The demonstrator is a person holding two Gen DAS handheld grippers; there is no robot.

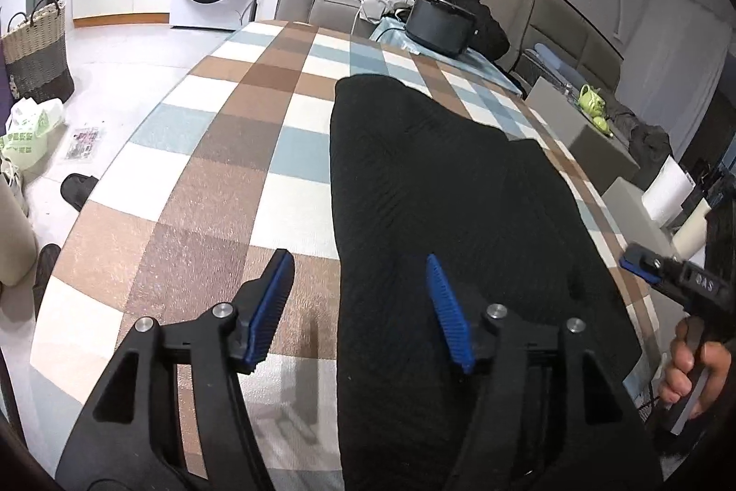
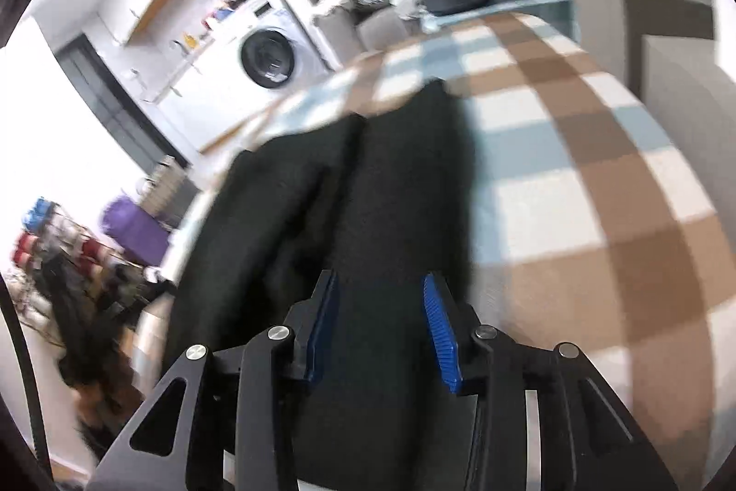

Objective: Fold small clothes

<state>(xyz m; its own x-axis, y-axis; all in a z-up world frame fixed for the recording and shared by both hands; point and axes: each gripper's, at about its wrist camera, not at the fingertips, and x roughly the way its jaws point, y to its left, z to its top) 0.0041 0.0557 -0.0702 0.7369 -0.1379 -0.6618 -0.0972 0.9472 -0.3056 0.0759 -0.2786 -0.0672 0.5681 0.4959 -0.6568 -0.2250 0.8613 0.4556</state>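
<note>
While the black garment (image 1: pixel 460 187) lies long and flat on my checked cloth (image 1: pixel 221 150), its knit faintly ribbed, my left gripper (image 1: pixel 359 265) gapes empty over its edge; my right gripper (image 2: pixel 379 284), blurred, seems half-open above the fabric.

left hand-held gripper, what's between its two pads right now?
Left wrist view: between the left hand-held gripper pads lie bare checked tablecloth and the black garment's left edge; nothing is gripped.
</note>
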